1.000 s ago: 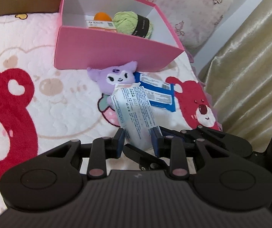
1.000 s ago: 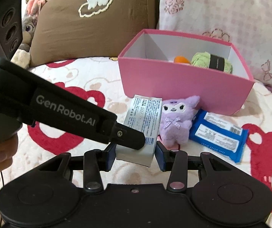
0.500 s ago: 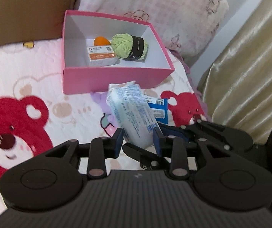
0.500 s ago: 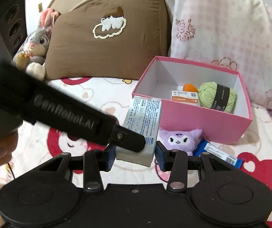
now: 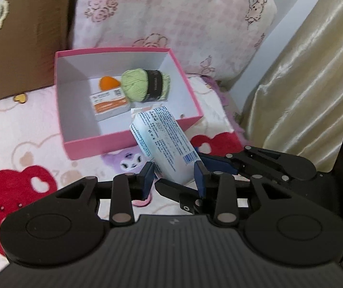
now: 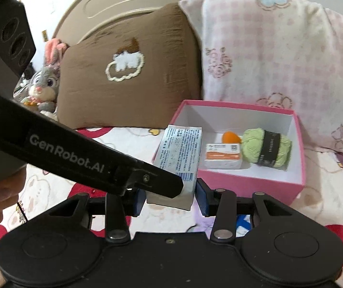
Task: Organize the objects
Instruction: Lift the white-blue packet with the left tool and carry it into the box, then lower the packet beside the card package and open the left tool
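Note:
Both grippers hold one white-and-blue printed packet [image 5: 165,141], also in the right wrist view [image 6: 179,152]. My left gripper [image 5: 174,182] and my right gripper [image 6: 170,198] are each shut on its near end, crossing each other. The packet hangs in the air just before the near wall of the pink box [image 5: 94,148], also in the right wrist view [image 6: 250,184]. In the box lie a green yarn ball [image 5: 145,85], an orange-and-white carton [image 5: 110,100] and an orange piece [image 5: 109,82]. A purple plush [image 5: 128,162] lies on the blanket below the packet.
A brown pillow [image 6: 128,72] and a pink-patterned pillow [image 6: 279,48] stand behind the box. A grey rabbit plush [image 6: 44,84] sits far left. A beige curtain [image 5: 315,72] hangs at the right. Blue packets [image 6: 243,223] lie under my right gripper.
Both grippers have lifted the packet off the blanket and carried it toward the pink box; the plush and blue packets stayed below.

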The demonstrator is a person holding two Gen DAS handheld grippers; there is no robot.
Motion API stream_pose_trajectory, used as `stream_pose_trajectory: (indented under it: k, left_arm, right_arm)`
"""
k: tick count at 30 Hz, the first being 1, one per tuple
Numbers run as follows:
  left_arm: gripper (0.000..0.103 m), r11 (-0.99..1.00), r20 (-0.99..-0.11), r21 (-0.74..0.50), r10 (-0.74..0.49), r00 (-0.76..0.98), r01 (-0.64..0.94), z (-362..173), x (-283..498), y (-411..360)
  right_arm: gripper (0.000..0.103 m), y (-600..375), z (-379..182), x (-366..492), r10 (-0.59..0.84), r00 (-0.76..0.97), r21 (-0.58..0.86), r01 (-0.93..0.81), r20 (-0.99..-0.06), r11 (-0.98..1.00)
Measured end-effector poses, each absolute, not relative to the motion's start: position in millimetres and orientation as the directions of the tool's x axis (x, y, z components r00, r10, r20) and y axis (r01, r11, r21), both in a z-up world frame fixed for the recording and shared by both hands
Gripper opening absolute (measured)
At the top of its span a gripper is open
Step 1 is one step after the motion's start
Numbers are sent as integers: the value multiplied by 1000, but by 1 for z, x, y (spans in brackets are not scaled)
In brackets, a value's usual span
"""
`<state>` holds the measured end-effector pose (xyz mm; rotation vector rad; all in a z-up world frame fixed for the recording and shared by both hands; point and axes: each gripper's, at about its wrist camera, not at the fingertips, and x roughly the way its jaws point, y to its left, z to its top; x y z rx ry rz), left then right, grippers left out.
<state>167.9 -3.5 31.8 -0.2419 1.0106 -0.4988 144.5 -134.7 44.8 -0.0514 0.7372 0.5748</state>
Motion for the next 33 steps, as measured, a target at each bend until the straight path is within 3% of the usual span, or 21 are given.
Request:
stream_pose_trajectory:
  k: [10,21,33]
  left_arm:
    - [34,856,-777,-447,-516,361,261,28,226,-27]
    - [34,847,-780,-505,-530,332,166,-23,295,-56]
    - [34,824,-801,-564,-533,272,-48,-101,352,-48]
  right_arm:
    - [48,-150,46,196,437,570,151,-478,-696,865]
    - [47,-173,10,265,384,535,155,-423,-752,893]
    - [46,-161,-54,336,337,383,193,-366,-860,910]
